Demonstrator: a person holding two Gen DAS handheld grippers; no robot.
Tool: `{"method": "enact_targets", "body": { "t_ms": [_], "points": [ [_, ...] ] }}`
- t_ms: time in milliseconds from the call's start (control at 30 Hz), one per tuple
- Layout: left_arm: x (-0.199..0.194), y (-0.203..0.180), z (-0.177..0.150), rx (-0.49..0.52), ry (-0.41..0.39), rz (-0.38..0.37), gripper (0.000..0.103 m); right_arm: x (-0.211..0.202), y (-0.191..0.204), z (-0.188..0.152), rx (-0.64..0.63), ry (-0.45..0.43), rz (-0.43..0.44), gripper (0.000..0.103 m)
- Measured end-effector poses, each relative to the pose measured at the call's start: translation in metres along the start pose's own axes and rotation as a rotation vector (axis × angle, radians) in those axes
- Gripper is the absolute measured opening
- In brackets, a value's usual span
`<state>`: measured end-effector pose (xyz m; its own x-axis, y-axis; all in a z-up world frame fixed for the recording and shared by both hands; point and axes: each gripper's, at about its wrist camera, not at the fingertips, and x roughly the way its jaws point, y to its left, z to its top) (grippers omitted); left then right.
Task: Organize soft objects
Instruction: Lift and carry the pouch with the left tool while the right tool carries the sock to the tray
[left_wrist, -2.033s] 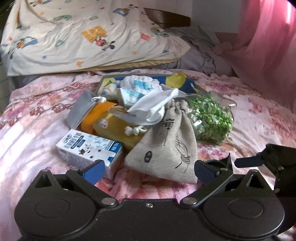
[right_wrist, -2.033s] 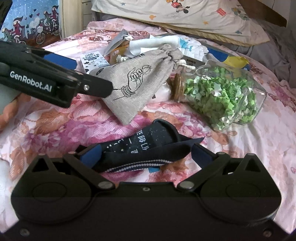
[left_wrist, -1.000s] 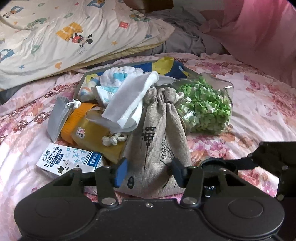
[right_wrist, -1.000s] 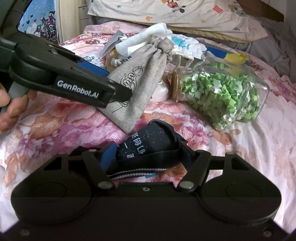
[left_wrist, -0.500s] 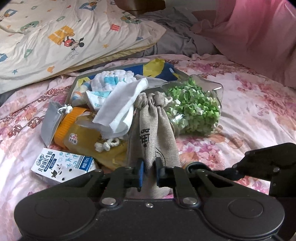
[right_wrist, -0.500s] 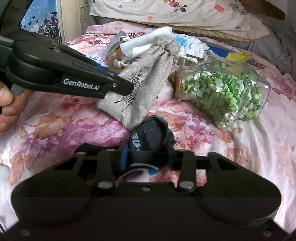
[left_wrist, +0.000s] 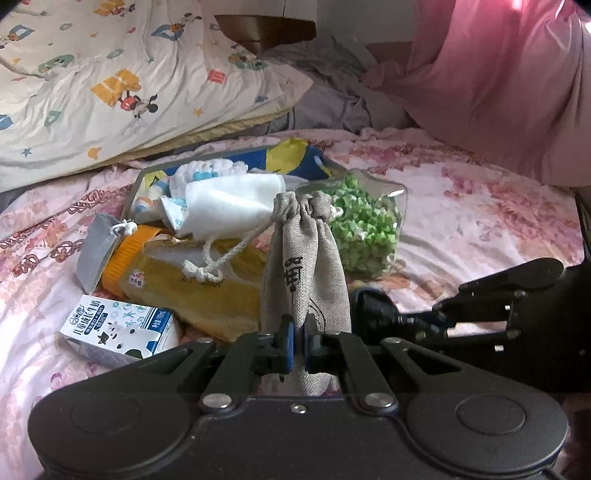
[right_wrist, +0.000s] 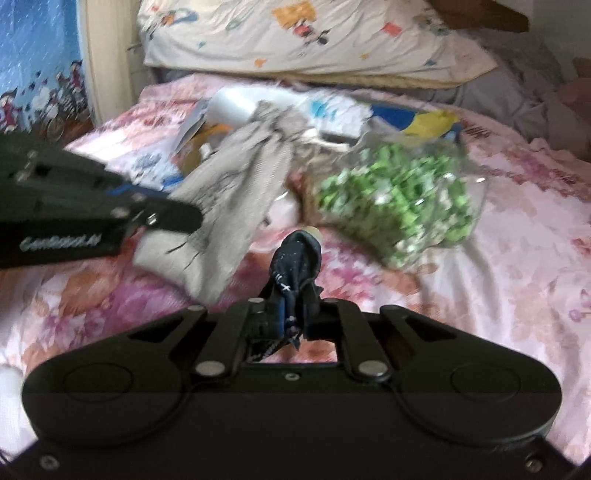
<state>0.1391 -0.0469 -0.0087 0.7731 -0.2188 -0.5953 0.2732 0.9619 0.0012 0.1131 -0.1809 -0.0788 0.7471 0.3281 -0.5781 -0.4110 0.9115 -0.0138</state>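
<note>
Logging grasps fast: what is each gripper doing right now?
Left gripper: shut on the linen pouch.
Right gripper: shut on the dark sock.

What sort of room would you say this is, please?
Most likely a bedroom: the items lie on a pink floral bedsheet, with a cartoon-print cream pillow behind and a pink curtain alongside.

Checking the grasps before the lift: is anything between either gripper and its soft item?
Nothing visible. The left gripper is shut directly on the linen pouch, and the right gripper is shut directly on the dark sock.
</note>
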Motion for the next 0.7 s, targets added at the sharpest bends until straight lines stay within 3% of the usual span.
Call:
{"method": "enact_targets", "body": {
  "t_ms": [233, 433, 700],
  "points": [
    [-0.008, 0.002, -0.004, -0.054, -0.001, -0.037, 0.004, -0.012, -0.013, 0.003, 0.044, -0.065, -0.049, 0.003],
    [-0.016, 0.005, -0.011, -0.117, 0.018, -0.118, 0.004, -0.023, -0.029, 0.009, 0.078, -0.136, -0.115, 0.003],
    [-0.025, -0.004, -0.018, -0.112, 0.034, -0.229, 0.004, -0.035, -0.051, 0.012, 0.138, -0.195, -0.176, 0.003]
  ]
}}
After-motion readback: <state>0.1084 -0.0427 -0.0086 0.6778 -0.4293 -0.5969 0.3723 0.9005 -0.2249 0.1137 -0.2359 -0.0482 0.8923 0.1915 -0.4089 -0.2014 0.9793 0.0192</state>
